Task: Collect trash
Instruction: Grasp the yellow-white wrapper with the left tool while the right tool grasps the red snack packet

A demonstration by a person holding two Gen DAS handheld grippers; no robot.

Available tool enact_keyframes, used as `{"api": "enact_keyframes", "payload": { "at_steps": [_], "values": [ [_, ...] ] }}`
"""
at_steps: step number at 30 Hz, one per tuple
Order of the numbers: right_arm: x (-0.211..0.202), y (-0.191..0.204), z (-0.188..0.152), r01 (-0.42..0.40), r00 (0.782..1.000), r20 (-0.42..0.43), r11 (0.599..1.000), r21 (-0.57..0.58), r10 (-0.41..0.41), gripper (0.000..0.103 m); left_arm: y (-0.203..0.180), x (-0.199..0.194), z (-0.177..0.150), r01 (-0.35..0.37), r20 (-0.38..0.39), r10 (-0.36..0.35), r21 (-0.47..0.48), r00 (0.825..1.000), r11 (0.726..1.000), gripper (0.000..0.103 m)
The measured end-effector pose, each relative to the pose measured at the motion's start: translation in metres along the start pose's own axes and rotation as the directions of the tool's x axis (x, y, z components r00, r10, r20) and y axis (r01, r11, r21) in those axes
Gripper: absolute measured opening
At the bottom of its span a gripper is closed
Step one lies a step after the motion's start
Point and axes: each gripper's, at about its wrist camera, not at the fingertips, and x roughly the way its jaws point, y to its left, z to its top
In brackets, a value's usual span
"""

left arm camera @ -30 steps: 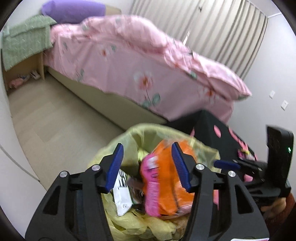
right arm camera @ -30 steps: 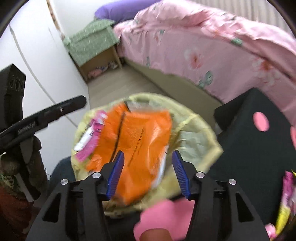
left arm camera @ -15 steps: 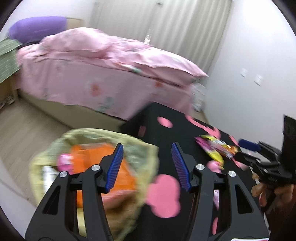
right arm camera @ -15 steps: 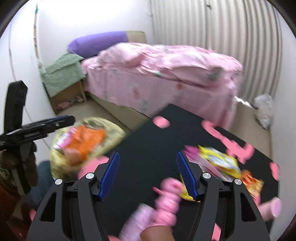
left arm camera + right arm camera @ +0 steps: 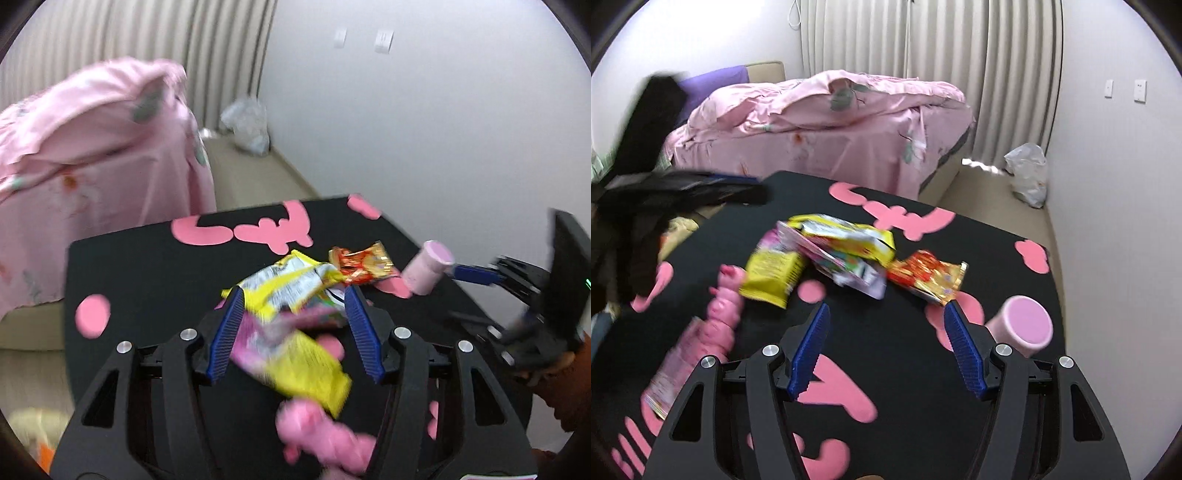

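Note:
Several snack wrappers lie piled on the black table (image 5: 147,266) with pink shapes. My left gripper (image 5: 293,295) hovers over the pile, jaws opening, gripping nothing; a yellow-silver wrapper (image 5: 291,284) and a pink-yellow packet (image 5: 295,362) show beyond its fingers. A red-gold wrapper (image 5: 364,264) and a pink cup (image 5: 424,271) lie further right. My right gripper (image 5: 887,308) is open and empty above the table (image 5: 979,240), short of the red-gold wrapper (image 5: 927,282), with the pink cup (image 5: 1025,325) to its right. A pink piglet-shaped packet (image 5: 716,325) lies at the left.
The bed with a pink quilt (image 5: 831,125) stands behind the table. A white plastic bag (image 5: 1027,173) sits on the floor by the curtain and wall. The yellow-lined trash bin (image 5: 26,424) is just off the table's left edge, mostly out of view.
Both grippers swung away from the yellow-lined bin with the orange bag in it to over the black table. The right jaws stand wider than a second ago.

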Motion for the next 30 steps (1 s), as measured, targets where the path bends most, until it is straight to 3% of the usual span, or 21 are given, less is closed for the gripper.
{"api": "enact_keyframes", "payload": {
  "at_steps": [5, 10, 13, 16, 19, 23, 30],
  "values": [
    [0.012, -0.001, -0.001, 0.041, 0.999, -0.003, 0.997, -0.072, -0.041, 0.061, 0.005, 0.061, 0.024, -0.005, -0.118, 0.009, 0.037, 0.993, 0.999, 0.057],
    [0.034, -0.006, 0.019, 0.081, 0.996, -0.015, 0.994, -0.077, -0.082, 0.060, 0.011, 0.092, 0.011, 0.005, -0.277, 0.011, 0.056, 0.961, 0.998, 0.056],
    [0.055, -0.009, 0.036, 0.070, 0.996, -0.058, 0.995, -0.069, -0.074, 0.060, 0.017, 0.081, 0.001, 0.001, -0.266, 0.013, 0.051, 0.964, 0.999, 0.050],
    [0.080, -0.007, 0.049, 0.065, 0.993, -0.095, 0.994, -0.091, -0.074, 0.060, 0.026, 0.061, -0.012, -0.059, -0.256, 0.056, -0.004, 0.965, 0.998, 0.048],
    [0.105, -0.009, 0.057, 0.084, 0.987, -0.134, 0.993, -0.080, -0.094, 0.058, 0.025, 0.034, -0.031, -0.159, -0.232, 0.148, -0.027, 0.961, 0.987, 0.045],
    [0.130, -0.017, 0.061, 0.082, 0.976, -0.200, 0.997, -0.013, -0.083, 0.052, 0.021, 0.006, -0.048, -0.192, -0.206, 0.173, -0.072, 0.963, 0.979, 0.045],
    [0.124, 0.000, 0.038, 0.025, 0.968, -0.250, 1.000, 0.015, -0.020, 0.051, 0.017, -0.028, -0.066, -0.217, -0.155, 0.197, -0.122, 0.968, 0.969, 0.045]
  ]
}}
